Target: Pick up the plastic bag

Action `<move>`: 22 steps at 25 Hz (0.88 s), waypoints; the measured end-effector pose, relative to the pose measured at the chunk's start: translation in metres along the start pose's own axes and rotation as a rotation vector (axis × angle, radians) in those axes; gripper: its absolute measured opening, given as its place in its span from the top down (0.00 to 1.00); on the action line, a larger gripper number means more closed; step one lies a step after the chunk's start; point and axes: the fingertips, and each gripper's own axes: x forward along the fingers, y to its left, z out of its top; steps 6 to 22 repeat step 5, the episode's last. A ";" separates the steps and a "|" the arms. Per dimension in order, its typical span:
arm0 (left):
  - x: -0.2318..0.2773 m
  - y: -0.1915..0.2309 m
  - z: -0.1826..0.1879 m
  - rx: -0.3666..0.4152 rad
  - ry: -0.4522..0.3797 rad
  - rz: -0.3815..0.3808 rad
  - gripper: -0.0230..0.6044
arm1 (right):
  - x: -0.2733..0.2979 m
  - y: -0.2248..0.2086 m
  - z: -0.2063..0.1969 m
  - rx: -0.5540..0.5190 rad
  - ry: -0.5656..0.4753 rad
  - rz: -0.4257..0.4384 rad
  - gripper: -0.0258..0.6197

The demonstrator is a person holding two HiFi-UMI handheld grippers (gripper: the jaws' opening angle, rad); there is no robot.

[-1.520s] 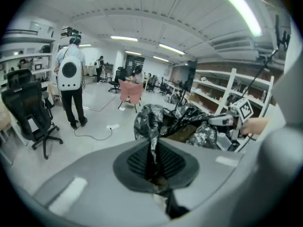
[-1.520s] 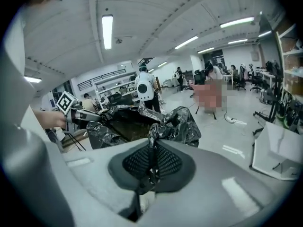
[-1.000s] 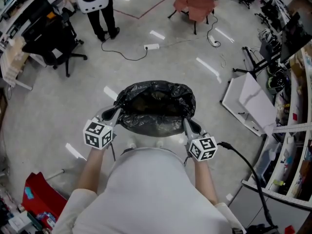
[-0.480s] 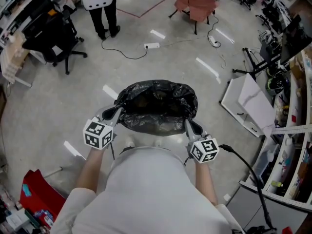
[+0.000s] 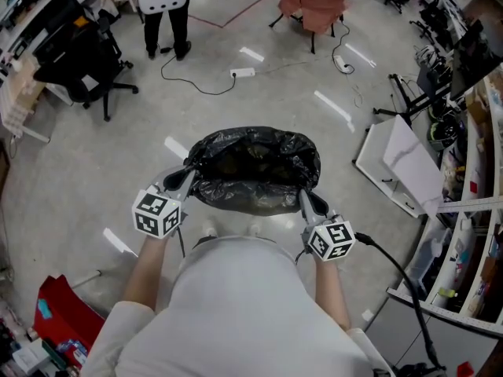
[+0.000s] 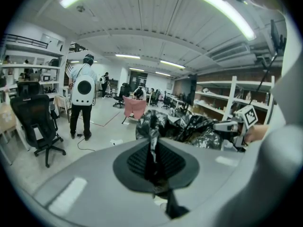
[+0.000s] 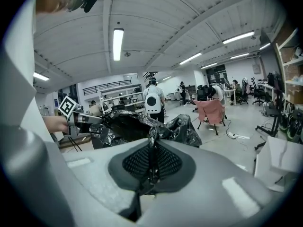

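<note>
1. Black, crinkly film: the plastic bag [image 5: 253, 167] sits open-mouthed just in front of the person, stretched between the two grippers above the grey floor [image 5: 86, 171]
2. The left gripper [image 5: 187, 176] has its jaws closed on a thin pleat of the bag's left rim, and the right gripper [image 5: 302, 198] is clamped the same way on the right rim
3. From where I stand the lift looks to be under way, but the bag's bottom is hidden from above, so I cannot tell whether it is clear of the floor
4. To do this well, I'd raise both sides level and together
5. I'd hold the spread modest, so the thin film neither tears at the pinches nor slips out of them, and lift slowly and steadily, not with a jerk
6. The near rim sags close to the person's body, so easing the bag slightly farther out would stop it dragging there
7. No brand or label shows on the bag, and the only print is the black-and-white square markers on each gripper's cube, which are patterns, not words
</note>
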 end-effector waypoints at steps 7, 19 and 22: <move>0.000 0.000 0.006 0.010 -0.007 -0.005 0.95 | -0.004 -0.002 -0.004 0.004 0.009 -0.012 0.96; 0.000 0.000 0.006 0.010 -0.007 -0.005 0.95 | -0.004 -0.002 -0.004 0.004 0.009 -0.012 0.96; 0.000 0.000 0.006 0.010 -0.007 -0.005 0.95 | -0.004 -0.002 -0.004 0.004 0.009 -0.012 0.96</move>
